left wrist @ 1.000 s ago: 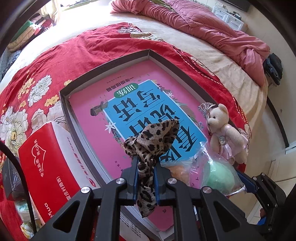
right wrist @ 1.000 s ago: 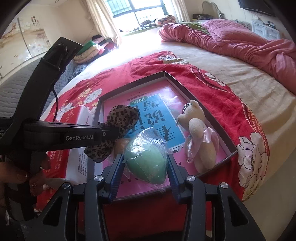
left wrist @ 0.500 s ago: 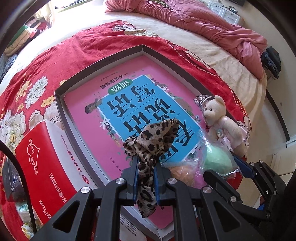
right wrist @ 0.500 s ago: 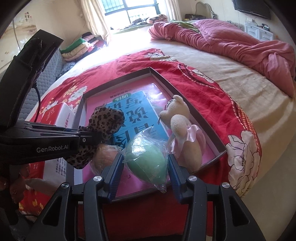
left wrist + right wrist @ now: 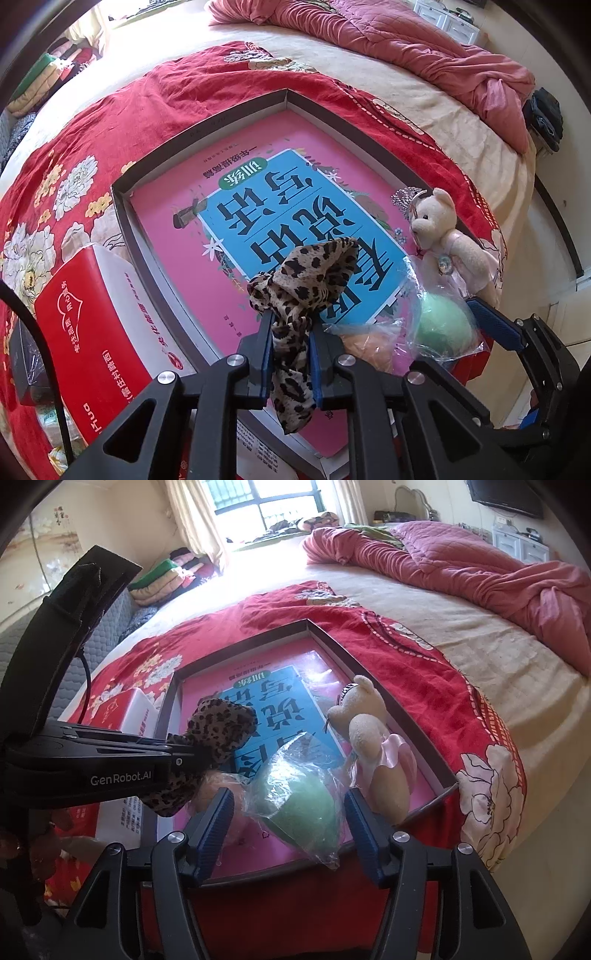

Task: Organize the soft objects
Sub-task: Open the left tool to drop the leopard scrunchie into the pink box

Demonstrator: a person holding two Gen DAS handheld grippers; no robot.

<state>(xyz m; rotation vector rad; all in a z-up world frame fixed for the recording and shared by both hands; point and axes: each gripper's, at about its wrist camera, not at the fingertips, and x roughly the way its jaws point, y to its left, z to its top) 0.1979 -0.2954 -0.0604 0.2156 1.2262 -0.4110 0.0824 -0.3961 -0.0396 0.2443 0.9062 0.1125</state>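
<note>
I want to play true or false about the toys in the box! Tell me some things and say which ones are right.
1. The left gripper pinches the leopard-print scrunchie. True.
2. The right gripper squeezes the green sponge tight. False: its jaws have just been opening and stand apart from the sponge, which lies between them in its clear wrapper.
3. The teddy bear lies inside the box. True.
4. The box sits on a blue cloth. False: it sits on the red flowered cloth.
5. The big book in the box has a pink and blue cover. True.
</note>
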